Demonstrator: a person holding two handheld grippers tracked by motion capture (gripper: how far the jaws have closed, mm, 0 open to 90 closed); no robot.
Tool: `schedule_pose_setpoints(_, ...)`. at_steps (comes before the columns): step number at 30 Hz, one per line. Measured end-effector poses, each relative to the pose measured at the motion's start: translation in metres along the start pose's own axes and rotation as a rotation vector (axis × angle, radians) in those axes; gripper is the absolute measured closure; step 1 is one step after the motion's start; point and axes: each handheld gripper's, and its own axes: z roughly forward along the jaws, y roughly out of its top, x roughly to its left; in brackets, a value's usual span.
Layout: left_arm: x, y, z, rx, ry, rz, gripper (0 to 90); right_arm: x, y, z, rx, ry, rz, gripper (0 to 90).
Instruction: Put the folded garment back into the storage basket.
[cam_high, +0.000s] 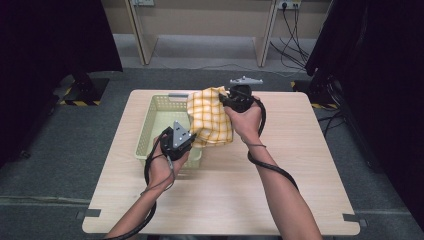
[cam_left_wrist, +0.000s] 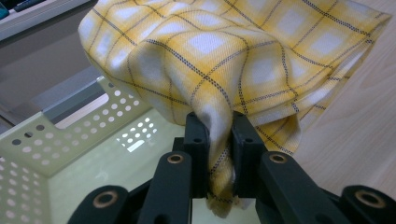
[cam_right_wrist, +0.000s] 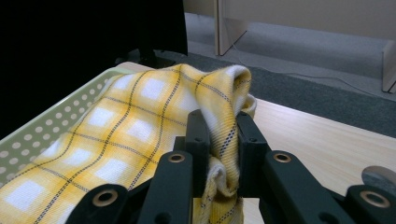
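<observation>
Both grippers are holding a yellow checked cotton cloth (cam_high: 210, 122) up in the air, stretched between them over the near right corner of a pale green perforated plastic basket (cam_high: 150, 127). The left gripper (cam_high: 186, 138) is pinching a bunched fold of the cloth, its fingers (cam_left_wrist: 198, 140) closed tight on the fabric, which is spilling out above and beyond them. The right gripper (cam_high: 223, 100) is doing the same at the far end: its fingers (cam_right_wrist: 250, 144) are clamped on a rolled edge, and the rest of the cloth is draping away to their left toward the basket's rim.

The pick-up looks finished, since the cloth is hanging clear of the light wooden table (cam_high: 300, 165) and neither end is resting on anything visible. Whether it is being lifted out of the basket or carried into it, the pictures are not settling. What seems left is either lowering it between the basket walls below the left fingers, or spreading it flat on the bare table to the right of both, and then letting go.
</observation>
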Motion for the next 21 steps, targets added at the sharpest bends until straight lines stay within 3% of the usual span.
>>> schedule_pose_setpoints(21, 0.026, -0.027, -0.015, 0.034, 0.051, -0.035, 79.3, 0.035, 0.005, 0.032, 0.027, 0.042, -0.003, 79.5)
